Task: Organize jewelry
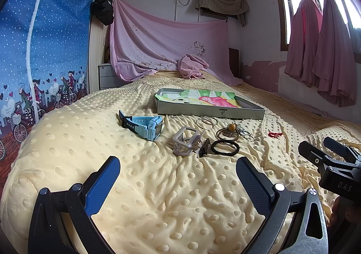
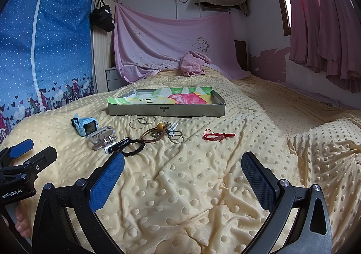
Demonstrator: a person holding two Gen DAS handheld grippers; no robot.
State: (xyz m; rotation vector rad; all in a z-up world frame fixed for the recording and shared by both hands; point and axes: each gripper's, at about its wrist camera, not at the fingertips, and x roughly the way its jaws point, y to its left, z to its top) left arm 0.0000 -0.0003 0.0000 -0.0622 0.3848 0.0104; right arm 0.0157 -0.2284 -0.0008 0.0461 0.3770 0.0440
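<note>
Jewelry lies on a yellow dotted blanket (image 1: 158,186) in front of a shallow grey box (image 1: 209,112) lined with bright paper. A light blue watch (image 1: 146,126), a silver hair claw (image 1: 186,140), a black hair tie (image 1: 225,147), thin silver hoops (image 1: 206,122), a brown tie with an amber bead (image 1: 229,133) and a red bracelet (image 2: 218,136) are spread out. The box (image 2: 167,111), watch (image 2: 86,129), claw (image 2: 102,139) and black tie (image 2: 133,150) also show in the right wrist view. My left gripper (image 1: 178,177) and right gripper (image 2: 182,172) are both open and empty, short of the items.
A blue zip wardrobe (image 1: 42,51) stands at the left. A pink sheet (image 1: 167,49) hangs behind the bed, with a pink towel (image 1: 193,67) below it. Pink curtains (image 1: 320,51) hang at the right. The other gripper shows at each view's edge (image 1: 331,159).
</note>
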